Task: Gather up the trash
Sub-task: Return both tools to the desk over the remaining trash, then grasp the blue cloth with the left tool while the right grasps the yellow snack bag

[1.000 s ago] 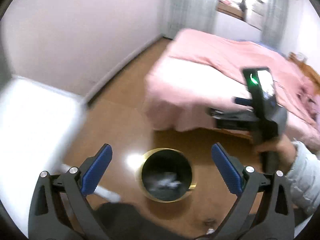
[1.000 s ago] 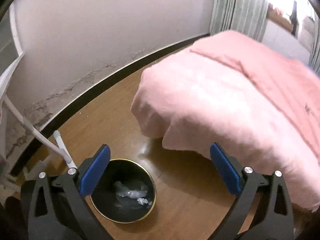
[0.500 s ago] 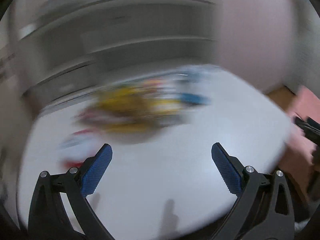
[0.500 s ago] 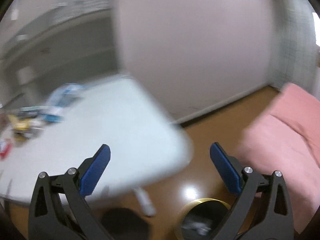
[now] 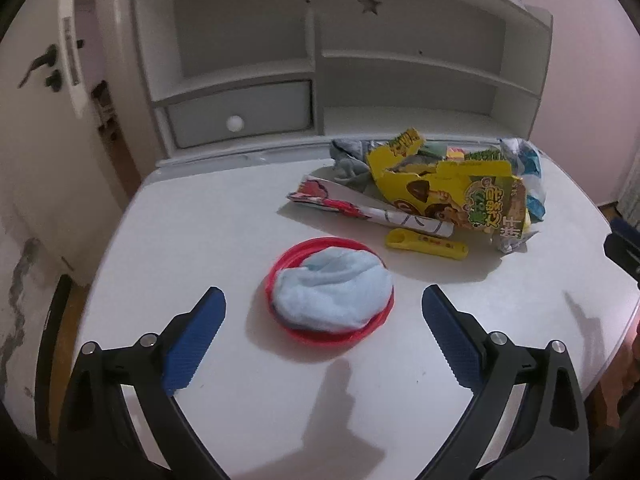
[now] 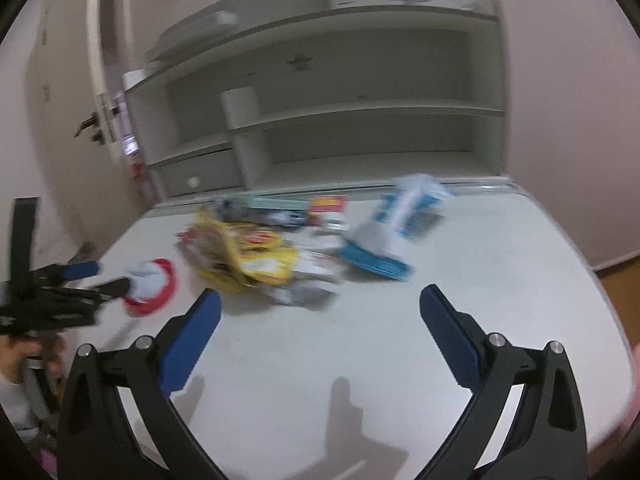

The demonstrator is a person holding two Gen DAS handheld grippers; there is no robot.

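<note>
Both tongs are mine and both hang above the white rounded tabletop (image 5: 208, 240). My left gripper (image 5: 324, 336) stands wide with nothing between its blue pads (image 5: 192, 344); its jaws have just been closing a little. My right gripper (image 6: 320, 336) is likewise spread wide and holds nothing.

Just beyond the left gripper's pads, at mid-table, sits a shallow red round dish (image 5: 332, 334) with a crumpled pale-blue cloth (image 5: 334, 292) filling it. Farther off and to the right lies the trash: a torn yellow snack carton (image 5: 452, 192), a red-and-white printed wrapper (image 5: 360, 208) flat beside it on the left, and crumpled blue-and-white plastic packaging (image 5: 528, 176) at the far right. A small yellow plastic scoop (image 5: 424, 240) lies on the near side of the pile, apart from the dish.

Bare tabletop runs along the left edge, and a broad clear strip spans the near edge under both grippers. At the far edge a white shelf unit with a drawer (image 5: 240, 116) closes off the table. In the right wrist view, which is blurred, the table to the right of the pile is open up to its curved right edge, and the left gripper reaches in from the left, by the red dish.
</note>
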